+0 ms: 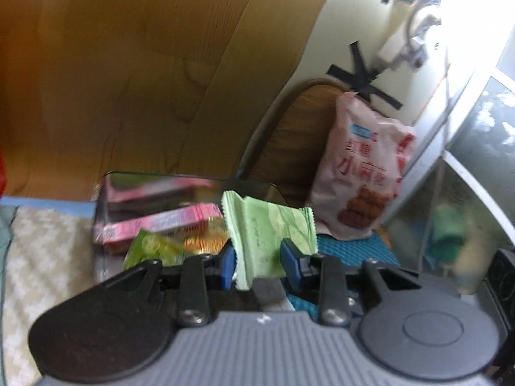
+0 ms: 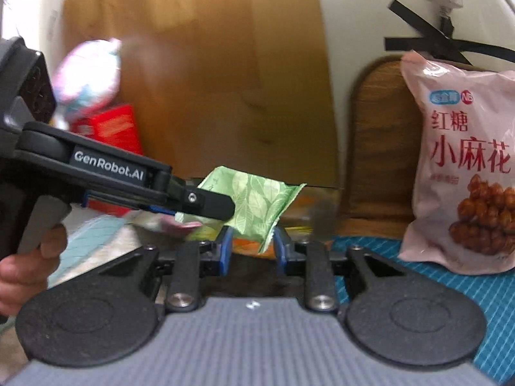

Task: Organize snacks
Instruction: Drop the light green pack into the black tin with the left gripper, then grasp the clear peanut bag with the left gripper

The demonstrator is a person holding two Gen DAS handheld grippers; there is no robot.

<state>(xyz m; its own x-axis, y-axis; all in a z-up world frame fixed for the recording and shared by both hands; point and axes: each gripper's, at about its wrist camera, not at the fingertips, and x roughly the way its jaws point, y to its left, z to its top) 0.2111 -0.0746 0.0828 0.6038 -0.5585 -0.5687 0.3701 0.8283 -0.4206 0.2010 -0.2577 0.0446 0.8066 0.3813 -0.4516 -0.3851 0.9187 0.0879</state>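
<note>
Your left gripper [image 1: 257, 262] fingers pinch the green sachet [image 1: 268, 234] above the clear bin [image 1: 106, 193]; the right gripper [image 2: 252, 251] fingers stand spread beneath it. Next, release over the bin.

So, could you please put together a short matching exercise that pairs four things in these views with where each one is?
Things:
1. green packet
2. pink box
3. big pink snack bag
4. red box

Places:
A. leaning upright against a wooden board
B. lying in the clear bin
C. at the far left, by the wooden panel
D. between the left gripper's blue pads

Pairs: 1-D, 2-B, 3-A, 4-C
</note>
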